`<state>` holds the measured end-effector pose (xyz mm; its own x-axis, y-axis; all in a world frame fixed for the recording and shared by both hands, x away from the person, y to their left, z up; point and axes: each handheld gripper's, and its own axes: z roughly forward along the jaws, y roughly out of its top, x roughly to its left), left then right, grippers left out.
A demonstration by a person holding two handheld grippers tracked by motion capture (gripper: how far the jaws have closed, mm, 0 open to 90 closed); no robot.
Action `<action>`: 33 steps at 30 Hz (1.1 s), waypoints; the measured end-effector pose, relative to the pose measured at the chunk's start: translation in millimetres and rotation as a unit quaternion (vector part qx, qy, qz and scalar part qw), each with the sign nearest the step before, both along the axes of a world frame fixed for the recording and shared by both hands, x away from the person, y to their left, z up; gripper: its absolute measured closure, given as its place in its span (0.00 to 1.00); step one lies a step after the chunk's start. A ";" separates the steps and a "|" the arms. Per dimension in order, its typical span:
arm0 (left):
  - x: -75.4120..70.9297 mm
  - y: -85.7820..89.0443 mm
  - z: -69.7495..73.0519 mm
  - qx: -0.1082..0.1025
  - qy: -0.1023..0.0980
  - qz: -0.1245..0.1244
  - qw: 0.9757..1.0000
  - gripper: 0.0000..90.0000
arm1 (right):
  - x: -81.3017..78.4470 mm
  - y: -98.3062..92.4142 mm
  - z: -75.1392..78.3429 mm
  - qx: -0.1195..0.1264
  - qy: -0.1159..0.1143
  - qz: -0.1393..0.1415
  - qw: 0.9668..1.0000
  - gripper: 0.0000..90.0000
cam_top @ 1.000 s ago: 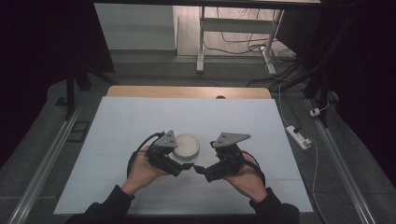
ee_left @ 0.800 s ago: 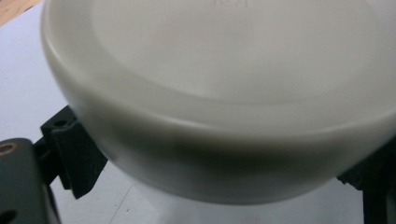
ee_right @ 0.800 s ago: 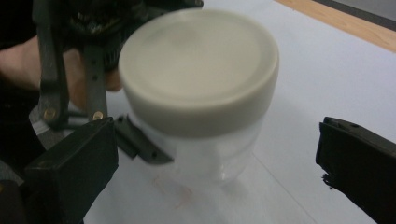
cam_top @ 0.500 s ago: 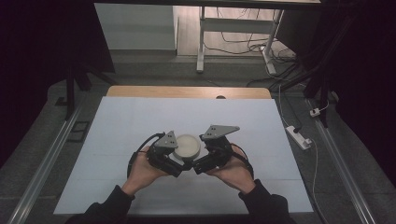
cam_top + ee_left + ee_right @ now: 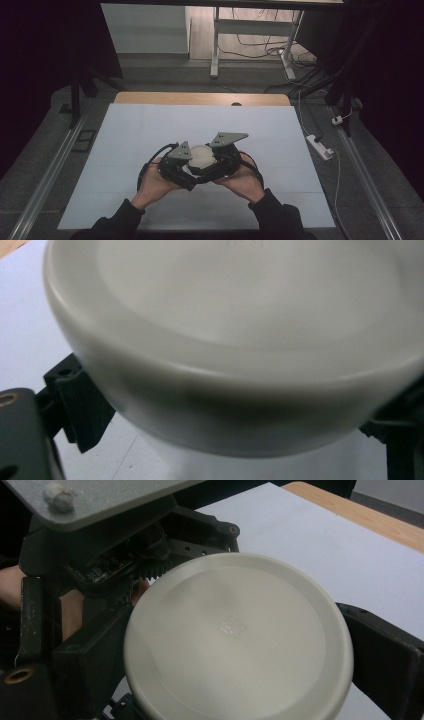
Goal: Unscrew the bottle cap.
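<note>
Right gripper (image 5: pixel 212 167) has joined left gripper (image 5: pixel 192 172); both grippers' fingers now clasp the white lid (image 5: pixel 202 156)

I'm at a table (image 5: pixel 150 210) covered with a pale white sheet, a strip of bare wood (image 5: pixel 200 98) showing along the far edge. Floor's grey carpet (image 5: pixel 380 165), with metal rails (image 5: pixel 47 175) running down both sides. Off to my right a white power strip (image 5: pixel 320 146) sits on the floor. Further back there's a white-legged desk frame (image 5: pixel 216 45) with cables (image 5: pixel 260 40) tangled under it. Everything round the edges is pretty dark.
</note>
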<state>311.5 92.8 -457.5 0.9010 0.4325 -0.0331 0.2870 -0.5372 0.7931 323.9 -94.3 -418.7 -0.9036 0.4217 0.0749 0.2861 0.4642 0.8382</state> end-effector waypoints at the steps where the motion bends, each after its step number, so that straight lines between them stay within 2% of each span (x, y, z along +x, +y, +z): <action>1: 0.0 0.0 0.0 0.000 0.000 0.000 1.000 0.08 | -0.1 -0.1 -0.1 0.001 -0.001 0.001 1.000 0.07; 5: 0.6 1.3 0.8 -0.008 0.006 -0.009 1.000 0.08 | -0.7 -0.4 1.3 0.005 -0.007 0.008 1.000 0.08; 9: 1.0 3.2 2.5 -0.010 0.006 -0.037 0.999 0.08 | 0.9 -3.5 3.2 0.006 -0.004 0.036 0.999 0.08; 10: 1.0 3.2 2.5 -0.010 0.006 -0.037 0.999 0.08 | 0.9 -3.5 3.2 0.006 -0.004 0.036 0.999 0.08; 11: 1.2 3.4 2.1 -0.015 0.011 -0.044 0.999 0.08 | 2.8 -5.6 3.3 0.010 0.002 0.057 0.998 0.08; 12: 1.3 3.5 1.7 -0.017 0.013 -0.050 0.999 0.08 | 2.8 -5.6 3.3 0.010 0.002 0.057 0.998 0.08; 13: 1.9 4.3 1.0 -0.016 0.015 -0.072 0.997 0.08 | 5.0 -7.5 3.1 0.009 0.009 0.082 0.997 0.08; 16: 1.9 4.9 0.1 -0.012 0.014 -0.101 0.995 0.08 | 7.3 -10.3 2.3 0.010 0.016 0.118 0.993 0.08; 20: 1.0 3.9 -0.7 -0.010 0.012 -0.115 0.993 0.08 | 10.2 -13.9 0.1 0.014 0.014 0.163 0.986 0.08; 21: 0.7 3.5 -1.0 -0.009 0.011 -0.120 0.993 0.08 | 10.2 -13.9 0.1 0.014 0.014 0.163 0.986 0.08; 22: 0.4 3.1 -1.2 -0.007 0.011 -0.125 0.992 0.08 | 12.4 -15.6 -1.6 0.019 0.014 0.187 0.982 0.08; 23: 0.0 2.2 -1.5 -0.007 0.011 -0.132 0.991 0.08 | 13.3 -16.2 -2.4 0.022 0.015 0.197 0.980 0.08; 26: -0.5 1.6 -2.0 -0.006 0.010 -0.137 0.991 0.08 | 15.1 -17.8 -4.1 0.026 0.016 0.216 0.976 0.08; 29: -1.1 1.3 -2.6 -0.004 0.004 -0.133 0.991 0.08 | 15.2 -17.0 -5.1 0.023 0.018 0.215 0.976 0.05; 30: -0.8 1.8 -2.3 -0.006 0.003 -0.129 0.992 0.08 | 14.9 -16.1 -4.9 0.023 0.015 0.209 0.977 0.01; 32: -0.4 2.5 -2.0 -0.008 0.002 -0.125 0.992 0.08 | 13.4 -15.0 -1.5 0.026 0.005 0.185 0.982 0.00; 33: 0.2 4.7 -1.3 -0.013 0.001 -0.111 0.994 0.08 | 12.4 -15.0 0.6 0.034 0.001 0.176 0.984 0.00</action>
<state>311.7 97.5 -458.9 0.9741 0.2219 -0.0433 0.1652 -0.5676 0.8066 336.3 -109.3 -418.1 -0.9926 0.0769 0.0937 0.1192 0.4778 0.8703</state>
